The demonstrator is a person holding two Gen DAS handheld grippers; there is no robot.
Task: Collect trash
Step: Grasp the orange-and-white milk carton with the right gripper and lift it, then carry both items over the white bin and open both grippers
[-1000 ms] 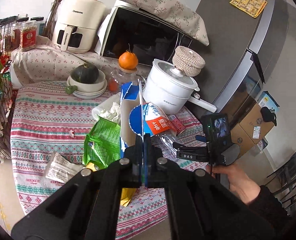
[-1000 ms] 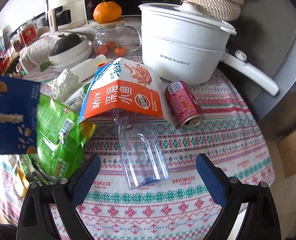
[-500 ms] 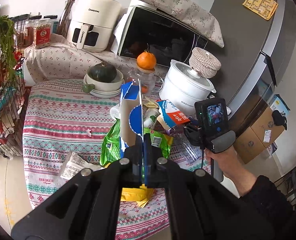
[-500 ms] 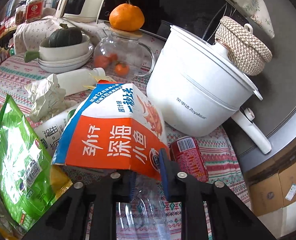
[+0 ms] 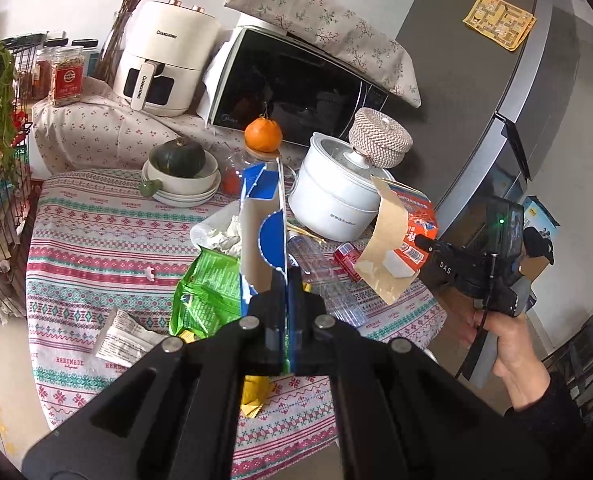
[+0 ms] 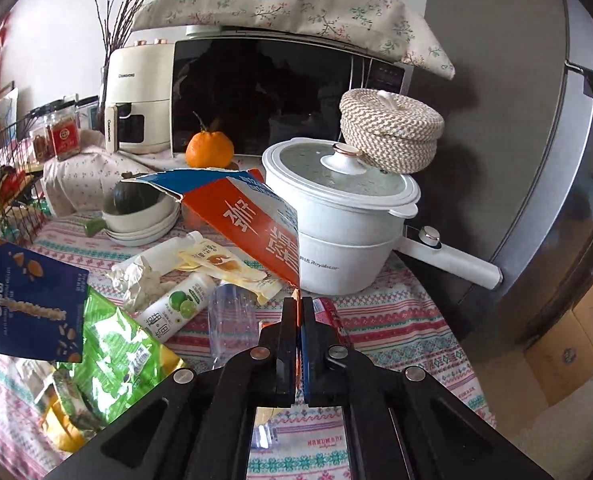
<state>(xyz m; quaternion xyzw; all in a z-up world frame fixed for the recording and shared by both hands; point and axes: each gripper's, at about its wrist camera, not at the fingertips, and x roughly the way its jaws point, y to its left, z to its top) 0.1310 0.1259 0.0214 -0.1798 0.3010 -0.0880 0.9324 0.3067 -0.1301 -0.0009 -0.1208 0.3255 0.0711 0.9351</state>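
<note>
My left gripper [image 5: 282, 280] is shut on the lower edge of a flattened blue carton [image 5: 264, 220], which stands upright above the table; the right wrist view shows that blue carton [image 6: 24, 304] at its left edge. My right gripper [image 6: 299, 304] is shut on a corner of an orange and blue carton [image 6: 256, 220] and holds it tilted in the air. In the left wrist view this carton [image 5: 392, 240] hangs before the right gripper [image 5: 420, 240]. On the cloth below lie a green bag [image 6: 116, 352], a clear bottle [image 6: 232, 320], a red can [image 6: 328, 312], a lime bottle [image 6: 180, 304] and crumpled tissue [image 6: 140, 280].
A white pot [image 6: 336, 216] with a woven basket [image 6: 392, 128] behind it stands at the back right. Farther back are a microwave [image 5: 296, 92], an air fryer [image 5: 164, 60], an orange [image 5: 263, 134] and a squash in bowls [image 5: 180, 168]. A wire rack [image 5: 0, 184] flanks the left, a fridge [image 5: 496, 100] the right.
The right gripper closed on the orange carton's corner and lifted it off the table, uncovering the clear bottle and the can. The left gripper kept its hold on the blue carton.
</note>
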